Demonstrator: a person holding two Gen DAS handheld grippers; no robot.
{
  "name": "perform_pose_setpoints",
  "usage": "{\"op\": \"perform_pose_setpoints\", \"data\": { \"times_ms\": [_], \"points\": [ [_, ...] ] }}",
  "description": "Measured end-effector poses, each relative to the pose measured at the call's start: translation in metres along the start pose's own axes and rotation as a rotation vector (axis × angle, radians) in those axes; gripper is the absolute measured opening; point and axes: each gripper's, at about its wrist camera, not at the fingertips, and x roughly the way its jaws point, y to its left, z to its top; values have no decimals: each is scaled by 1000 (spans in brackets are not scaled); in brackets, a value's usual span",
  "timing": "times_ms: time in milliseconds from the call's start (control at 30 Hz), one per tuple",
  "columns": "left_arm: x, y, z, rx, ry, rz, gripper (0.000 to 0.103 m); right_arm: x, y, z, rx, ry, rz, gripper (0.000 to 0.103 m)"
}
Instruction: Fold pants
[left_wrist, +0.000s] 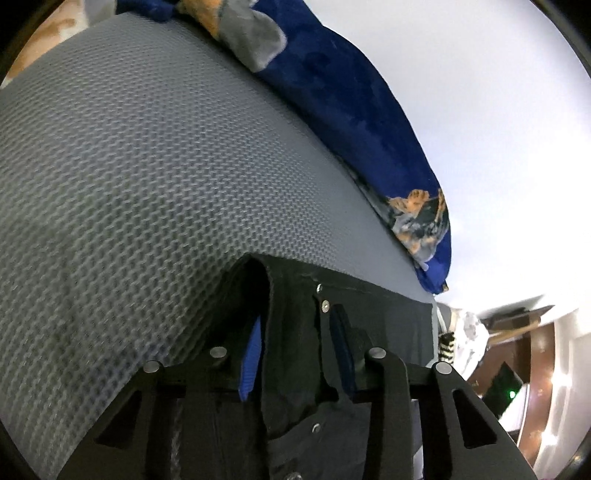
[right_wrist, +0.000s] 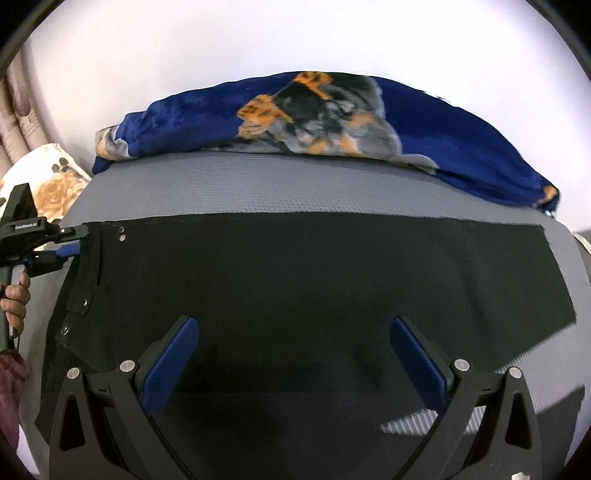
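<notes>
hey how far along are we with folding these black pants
Done: the black fabric pants lie spread flat on the grey textured mat. In hand: the left gripper has the waistband corner between its blue pads; the right gripper hangs open over the middle. Left: no finished fold shows yet.

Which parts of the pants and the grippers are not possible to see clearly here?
- Left wrist view: most of the pants, hidden by the left gripper.
- Right wrist view: near edge of the pants, covered by the right gripper.
- Right wrist view: left jaws' contact, too small.
</notes>
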Motion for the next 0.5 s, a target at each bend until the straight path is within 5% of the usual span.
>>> {"op": "perform_pose_setpoints", "data": {
  "times_ms": [200, 400, 433, 500],
  "points": [
    [18, -3, 11, 6, 19, -29, 34, 22, 3, 18, -54, -9, 28, 103],
    [31, -10, 9, 15, 23, -72, 34, 46, -4, 38, -137, -35, 193, 103],
    [31, -11, 7, 24, 11, -63, 31, 52, -6, 43, -155, -34, 224, 103],
    [29, -14, 4, 38, -9, -55, 8, 65, -9, 54, -196, -10, 268, 103]
  ]
}}
